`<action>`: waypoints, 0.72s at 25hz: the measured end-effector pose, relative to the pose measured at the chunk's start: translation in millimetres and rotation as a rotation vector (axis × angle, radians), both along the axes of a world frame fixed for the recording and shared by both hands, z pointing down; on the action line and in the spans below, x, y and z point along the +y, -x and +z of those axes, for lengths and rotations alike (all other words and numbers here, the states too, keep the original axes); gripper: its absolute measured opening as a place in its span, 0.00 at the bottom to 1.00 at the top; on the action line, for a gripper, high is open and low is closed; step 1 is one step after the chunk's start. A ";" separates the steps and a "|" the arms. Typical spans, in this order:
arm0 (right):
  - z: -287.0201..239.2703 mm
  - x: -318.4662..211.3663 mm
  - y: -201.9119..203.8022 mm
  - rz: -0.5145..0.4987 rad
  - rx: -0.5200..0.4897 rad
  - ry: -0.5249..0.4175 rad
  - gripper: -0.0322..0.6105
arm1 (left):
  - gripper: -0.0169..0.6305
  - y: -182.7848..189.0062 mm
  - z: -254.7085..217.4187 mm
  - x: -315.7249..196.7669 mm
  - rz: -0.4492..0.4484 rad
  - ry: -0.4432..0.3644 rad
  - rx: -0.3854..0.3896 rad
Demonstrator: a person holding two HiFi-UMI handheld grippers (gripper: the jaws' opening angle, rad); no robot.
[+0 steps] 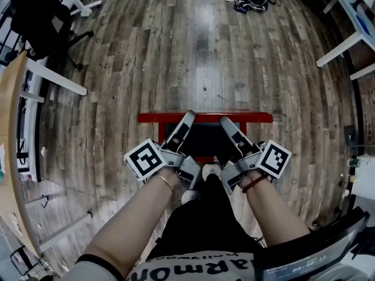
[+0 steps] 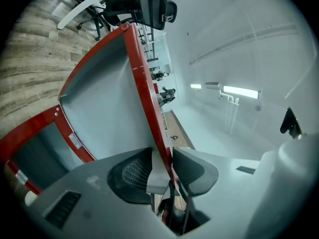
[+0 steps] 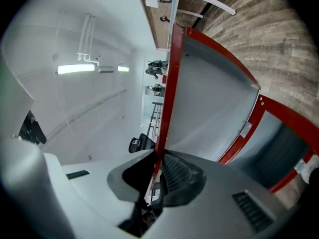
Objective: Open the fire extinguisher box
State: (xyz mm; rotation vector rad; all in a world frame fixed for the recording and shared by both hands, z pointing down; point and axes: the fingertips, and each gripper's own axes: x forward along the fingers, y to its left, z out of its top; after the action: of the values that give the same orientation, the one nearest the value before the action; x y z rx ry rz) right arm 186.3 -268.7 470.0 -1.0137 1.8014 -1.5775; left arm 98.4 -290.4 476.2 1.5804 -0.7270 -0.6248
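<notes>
Bare forearms [image 1: 132,221] fill the bottom of the head view, each hand carrying grey plastic tongs with a black-and-white marker cube [image 1: 143,158]. Left tongs [image 1: 186,120] and right tongs [image 1: 227,124] reach up-frame side by side to one red bar at the centre, the free edge of the lid [image 1: 205,117] seen end-on. Below that bar lies the fire extinguisher box [image 1: 202,157] on a floor [image 1: 205,51] of worn grey-brown wood planks; its inside reads only as a dark rectangle, and nothing in it can be made out. The left gripper view shows what the head view cannot: the lid [image 2: 104,98] is a smooth pale grey panel in a red metal frame, tilted up from the box [image 2: 30,131], with the left tongs [image 2: 162,161] clamped on its red edge, the ribbed dark pads [image 2: 134,171] pressed on it. The right gripper view mirrors this, with the right tongs [image 3: 157,171] closed on the same red edge, the grey panel [image 3: 204,98] at centre right and the box frame [image 3: 289,116] at lower right around a dull grey hollow. A small metal plate [image 3: 245,128] sits where lid meets frame. Both gripper views also take in a white ceiling with strip lights [image 3: 75,68].
</notes>
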 end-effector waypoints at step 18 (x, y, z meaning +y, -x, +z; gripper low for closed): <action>-1.3 -59.1 -6.9 -0.050 -0.135 0.071 0.10 | 0.22 1.5 4.5 -55.2 -0.142 0.134 -0.161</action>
State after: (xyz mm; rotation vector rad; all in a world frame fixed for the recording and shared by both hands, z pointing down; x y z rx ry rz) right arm 193.1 -327.8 468.6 -0.8768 1.7021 -1.7087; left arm 96.9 -345.6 480.7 1.4755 -0.9876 -0.5440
